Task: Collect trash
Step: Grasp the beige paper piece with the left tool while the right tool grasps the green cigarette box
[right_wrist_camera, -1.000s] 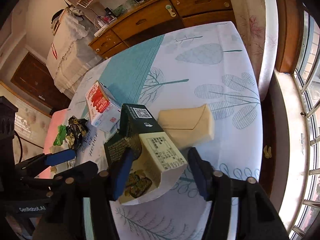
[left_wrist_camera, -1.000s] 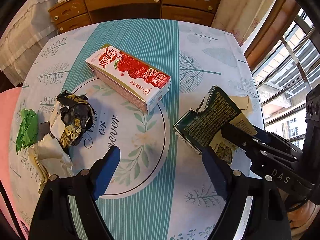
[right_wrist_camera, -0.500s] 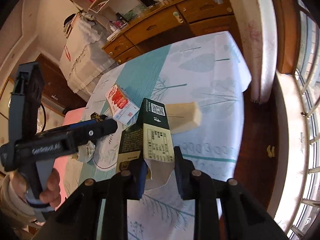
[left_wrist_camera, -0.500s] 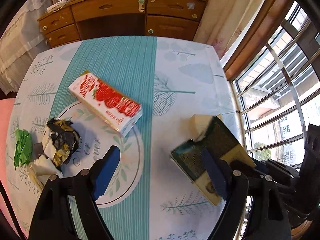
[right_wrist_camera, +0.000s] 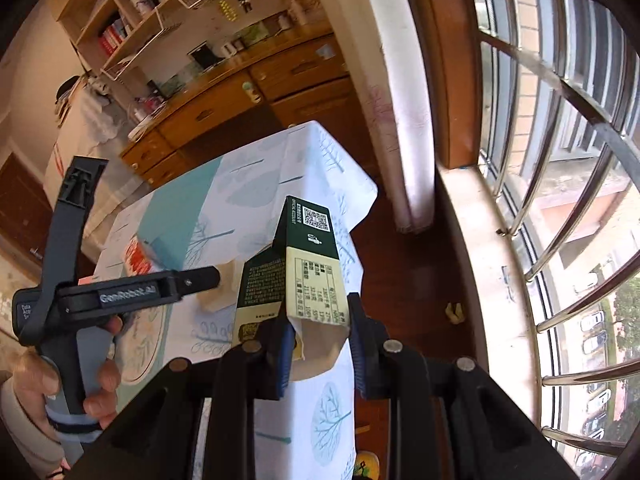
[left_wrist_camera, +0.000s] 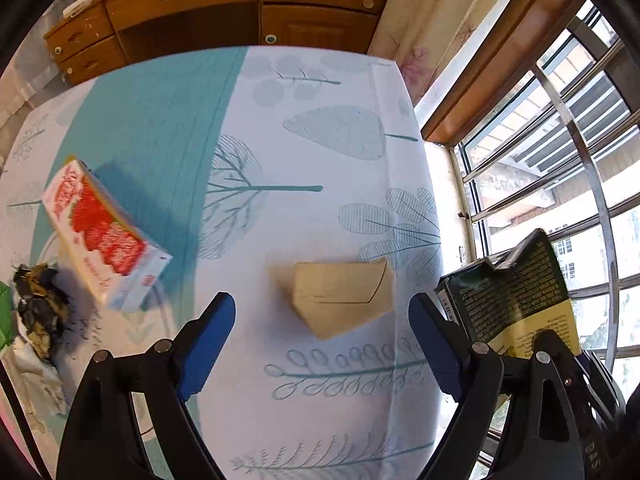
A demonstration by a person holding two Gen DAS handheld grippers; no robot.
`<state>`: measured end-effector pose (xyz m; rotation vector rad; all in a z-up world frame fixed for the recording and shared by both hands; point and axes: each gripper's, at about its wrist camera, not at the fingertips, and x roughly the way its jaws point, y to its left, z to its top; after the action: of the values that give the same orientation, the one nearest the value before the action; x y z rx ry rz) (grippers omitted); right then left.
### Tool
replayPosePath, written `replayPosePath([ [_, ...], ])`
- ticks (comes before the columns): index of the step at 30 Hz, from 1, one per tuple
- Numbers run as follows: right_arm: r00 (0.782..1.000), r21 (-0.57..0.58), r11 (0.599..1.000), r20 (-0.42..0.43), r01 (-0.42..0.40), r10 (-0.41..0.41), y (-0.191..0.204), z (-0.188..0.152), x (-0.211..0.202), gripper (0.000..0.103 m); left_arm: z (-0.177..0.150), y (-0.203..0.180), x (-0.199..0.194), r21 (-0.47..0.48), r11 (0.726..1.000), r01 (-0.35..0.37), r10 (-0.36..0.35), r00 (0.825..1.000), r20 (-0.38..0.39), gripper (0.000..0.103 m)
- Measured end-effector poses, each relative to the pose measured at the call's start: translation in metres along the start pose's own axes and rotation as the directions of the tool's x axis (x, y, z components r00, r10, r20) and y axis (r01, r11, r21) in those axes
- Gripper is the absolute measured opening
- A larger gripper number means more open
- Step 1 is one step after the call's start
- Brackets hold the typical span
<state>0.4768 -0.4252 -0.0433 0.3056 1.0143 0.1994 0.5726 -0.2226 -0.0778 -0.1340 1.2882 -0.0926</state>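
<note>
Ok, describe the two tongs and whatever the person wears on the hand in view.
Both tongs are black plastic frames with silver rivets and blue pads: left tongs, right tongs. From the right wrist view, the left tool has a dark grey pistol-style handle with white lettering along its top bar and a small label near the back. A pale sleeve cuff covers the wrist; the hand wears no glove.

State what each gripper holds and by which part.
Right gripper: shut on the green carton, pads on the sides of its open lower end. Left gripper: jaws opening, nothing between them; tan box lies beyond.
</note>
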Motion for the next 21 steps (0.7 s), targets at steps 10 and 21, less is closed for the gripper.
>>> replayPosePath([
  [10,1.0,0.001,1.0,0.002,0.017,-0.017,0.002,-0.005,0.014,0.024,0.002,-0.007,0.031,-0.078,0.996,-0.047,0.046,0.999,-0.011,0.08],
  [21,1.0,-0.016,1.0,-0.009,-0.006,0.006,0.018,-0.02,0.001,0.024,-0.023,0.012,0.006,-0.042,0.999,-0.009,0.011,0.999,0.037,0.061],
])
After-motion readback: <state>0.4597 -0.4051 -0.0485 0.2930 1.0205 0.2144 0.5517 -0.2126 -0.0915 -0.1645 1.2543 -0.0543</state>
